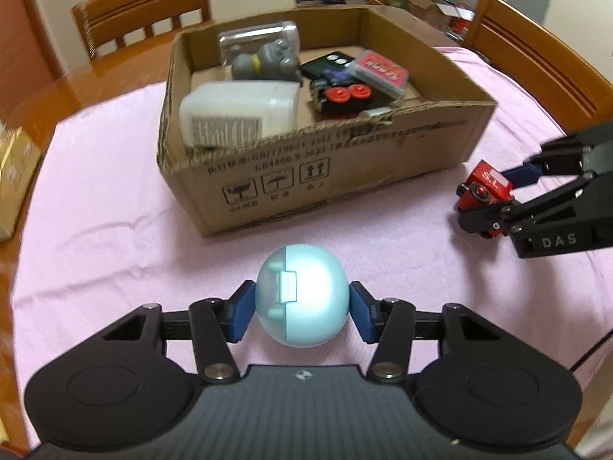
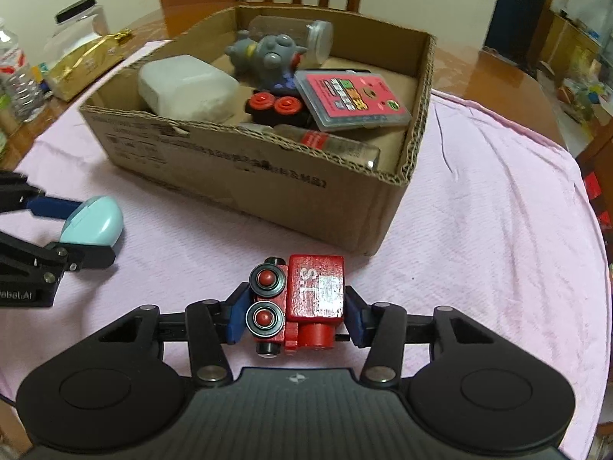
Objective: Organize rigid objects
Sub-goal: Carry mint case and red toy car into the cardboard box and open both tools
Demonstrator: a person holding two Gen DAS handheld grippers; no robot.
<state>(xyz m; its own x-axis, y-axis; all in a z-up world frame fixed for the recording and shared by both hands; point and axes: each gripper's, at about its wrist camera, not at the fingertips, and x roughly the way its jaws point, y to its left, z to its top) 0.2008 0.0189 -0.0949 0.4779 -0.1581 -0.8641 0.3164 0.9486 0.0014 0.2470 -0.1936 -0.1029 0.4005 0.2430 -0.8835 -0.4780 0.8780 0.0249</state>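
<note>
My left gripper [image 1: 302, 312] is shut on a light blue egg-shaped case [image 1: 302, 295], in front of the cardboard box [image 1: 345, 176]; the case also shows in the right wrist view [image 2: 94, 222]. My right gripper [image 2: 293, 316] is shut on a red toy train [image 2: 302, 303] lying on its side, wheels to the left; it shows in the left wrist view [image 1: 484, 191] at the box's right. The box [image 2: 268, 191] holds a white bottle [image 2: 187, 86], a grey toy [image 2: 268, 55], a pink card case [image 2: 350, 99], a black toy with red wheels [image 2: 276, 107] and a clear tube [image 2: 333, 143].
A pink cloth [image 2: 479, 211] covers the wooden table. Wooden chairs [image 1: 141, 11] stand behind the box and at the right [image 1: 536, 57]. A gold-wrapped box [image 2: 84, 61], a jar and a water bottle [image 2: 15, 76] stand at the far left.
</note>
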